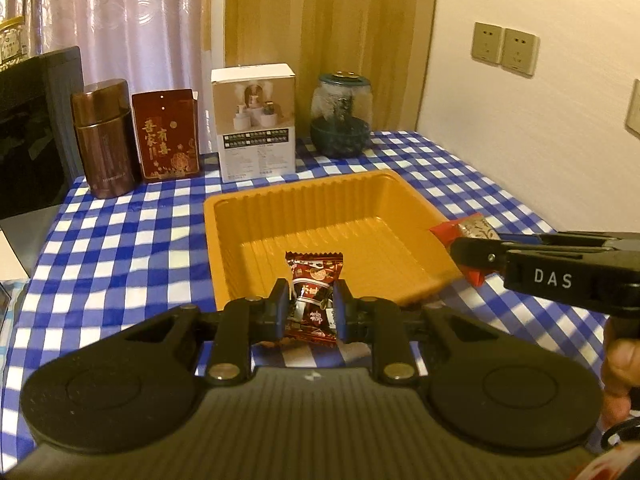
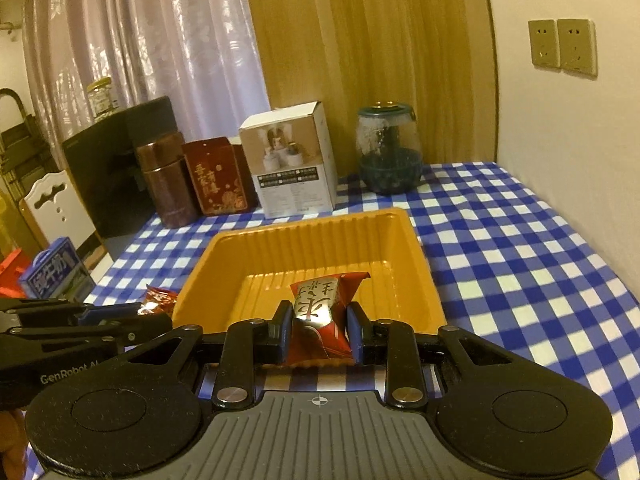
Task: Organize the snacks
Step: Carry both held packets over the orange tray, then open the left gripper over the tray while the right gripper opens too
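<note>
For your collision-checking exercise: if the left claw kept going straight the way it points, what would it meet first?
Probably the orange tray: the left claw, shut on a dark red snack, points down toward its floor. Depth is uncertain.

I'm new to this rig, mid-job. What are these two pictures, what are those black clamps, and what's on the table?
Each picture comes from a camera mounted on a hand-held clamp, looking along its two fingers. In the left view, the left gripper pinches a dark red candy. In the right view, the right gripper pinches a red-and-silver candy. Both hover at the near edge of an empty orange tray on a blue checked tablecloth. Behind it stand a brown canister, red tin, white box and glass jar.
</note>
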A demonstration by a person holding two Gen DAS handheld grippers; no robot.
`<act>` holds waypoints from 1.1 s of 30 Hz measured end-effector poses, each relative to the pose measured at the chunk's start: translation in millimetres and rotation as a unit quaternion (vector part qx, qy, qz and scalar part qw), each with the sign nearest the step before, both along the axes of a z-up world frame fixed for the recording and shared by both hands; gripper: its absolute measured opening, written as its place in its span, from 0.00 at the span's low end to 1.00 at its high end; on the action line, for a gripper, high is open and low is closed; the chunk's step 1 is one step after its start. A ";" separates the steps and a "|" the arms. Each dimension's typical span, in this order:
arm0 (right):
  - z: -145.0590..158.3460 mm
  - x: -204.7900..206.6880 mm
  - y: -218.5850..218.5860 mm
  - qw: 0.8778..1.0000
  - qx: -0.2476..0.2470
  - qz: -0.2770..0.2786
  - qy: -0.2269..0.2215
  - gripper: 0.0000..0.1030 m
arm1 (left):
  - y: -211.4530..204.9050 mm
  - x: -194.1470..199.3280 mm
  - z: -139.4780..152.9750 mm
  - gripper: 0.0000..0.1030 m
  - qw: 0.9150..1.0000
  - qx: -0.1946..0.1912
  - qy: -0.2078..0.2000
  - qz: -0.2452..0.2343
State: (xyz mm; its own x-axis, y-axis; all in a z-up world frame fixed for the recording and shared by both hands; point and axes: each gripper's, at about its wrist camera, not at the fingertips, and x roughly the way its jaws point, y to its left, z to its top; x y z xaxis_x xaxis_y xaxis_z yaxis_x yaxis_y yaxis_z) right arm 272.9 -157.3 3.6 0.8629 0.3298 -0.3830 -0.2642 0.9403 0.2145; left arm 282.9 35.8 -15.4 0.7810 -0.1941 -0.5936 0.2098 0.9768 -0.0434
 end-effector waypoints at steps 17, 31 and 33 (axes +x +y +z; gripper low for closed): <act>-22.3 85.5 -0.5 0.999 0.004 0.001 0.033 0.29 | -1.5 69.4 -28.9 0.20 1.000 0.001 0.016 -0.003; -32.2 98.8 -8.0 0.998 0.042 0.002 0.045 0.49 | -5.0 79.1 -42.3 0.41 1.000 -0.002 0.015 -0.004; -30.6 97.7 -10.9 0.998 0.048 -0.004 0.041 0.56 | -2.9 78.5 -41.8 0.41 1.000 -0.001 0.013 0.001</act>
